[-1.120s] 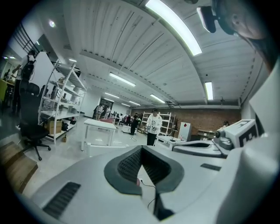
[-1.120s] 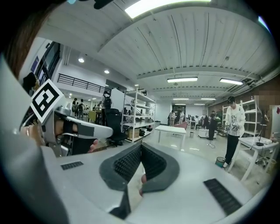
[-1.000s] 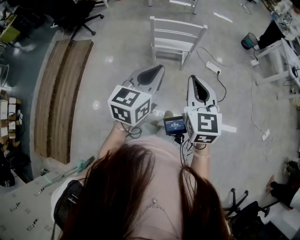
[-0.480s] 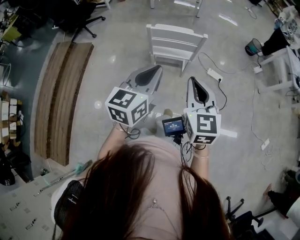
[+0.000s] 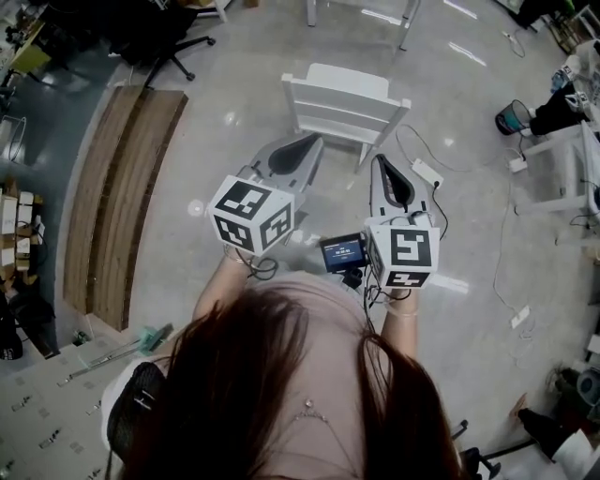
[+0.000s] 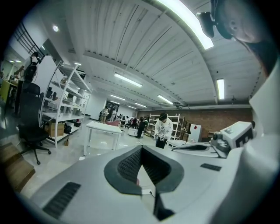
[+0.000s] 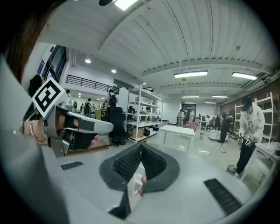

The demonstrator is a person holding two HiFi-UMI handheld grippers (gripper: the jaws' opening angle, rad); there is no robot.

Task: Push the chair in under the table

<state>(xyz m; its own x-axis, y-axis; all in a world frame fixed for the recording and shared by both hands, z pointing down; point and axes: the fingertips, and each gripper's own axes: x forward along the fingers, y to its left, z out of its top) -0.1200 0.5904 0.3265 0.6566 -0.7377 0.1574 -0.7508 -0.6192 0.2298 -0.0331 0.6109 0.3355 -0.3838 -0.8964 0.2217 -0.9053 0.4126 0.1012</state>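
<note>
A white wooden chair stands on the grey floor, its slatted back towards me. Two legs of the white table show beyond it at the top edge. The table also shows further off in the left gripper view and, as the same white table, in the right gripper view. My left gripper is shut and empty, just short of the chair's back on the left. My right gripper is shut and empty too, close to the chair's right rear corner. Neither touches the chair.
Wooden boards lie on the floor at left. A power strip with its cable lies right of the chair. A black office chair is at the back left, a bin and a white desk at right. People stand farther back.
Both grippers have travelled forward towards the chair, which has come nearer and lower in the head view. Their jaws have stayed shut.
</note>
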